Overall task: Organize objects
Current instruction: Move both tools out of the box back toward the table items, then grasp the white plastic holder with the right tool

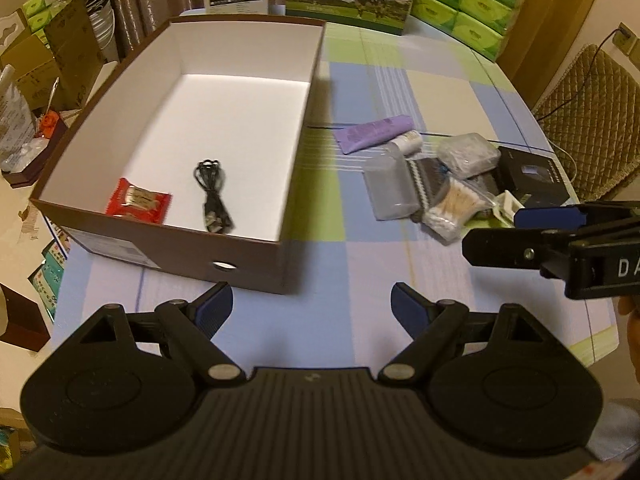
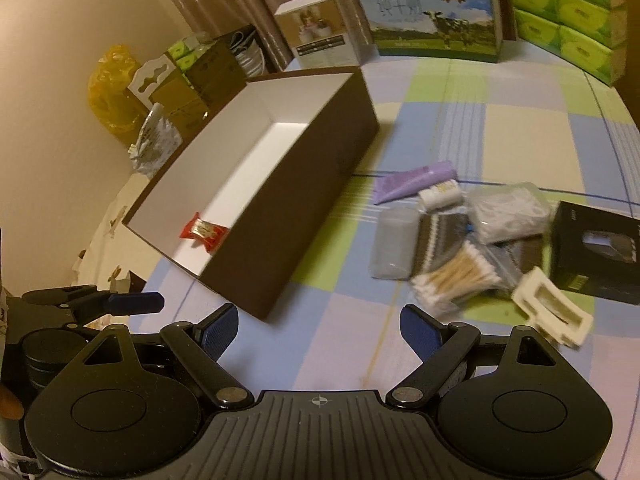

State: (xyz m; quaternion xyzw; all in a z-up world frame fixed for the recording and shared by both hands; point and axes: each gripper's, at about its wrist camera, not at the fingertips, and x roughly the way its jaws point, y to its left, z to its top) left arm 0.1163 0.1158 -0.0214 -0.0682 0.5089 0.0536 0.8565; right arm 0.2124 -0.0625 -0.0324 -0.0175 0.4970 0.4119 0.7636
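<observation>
**Box holds two things; the pile waits beside it**

The brown box (image 1: pixel 256 258) stands open on the checked tablecloth (image 1: pixel 360 264), white inside. In it lie a red snack packet (image 1: pixel 138 201) and a coiled black cable (image 1: pixel 214 200), side by side near the front wall, not touching. To the right of the box, apart from it, is the loose pile: a purple tube (image 1: pixel 374 132), a small white bottle (image 1: pixel 408 142), a clear case (image 1: pixel 390 190), a bag of cotton swabs (image 1: pixel 452 208), a wrapped pack (image 1: pixel 468 154) and a black carton (image 1: pixel 534 178). My left tongs (image 1: pixel 312 308) hang over the cloth before the box, jaws apart, empty. My right tongs (image 2: pixel 318 330) are likewise spread and empty, near the swabs. Milk carton (image 2: pixel 436 24) and green tissue packs (image 2: pixel 572 16) stand at the back.
</observation>
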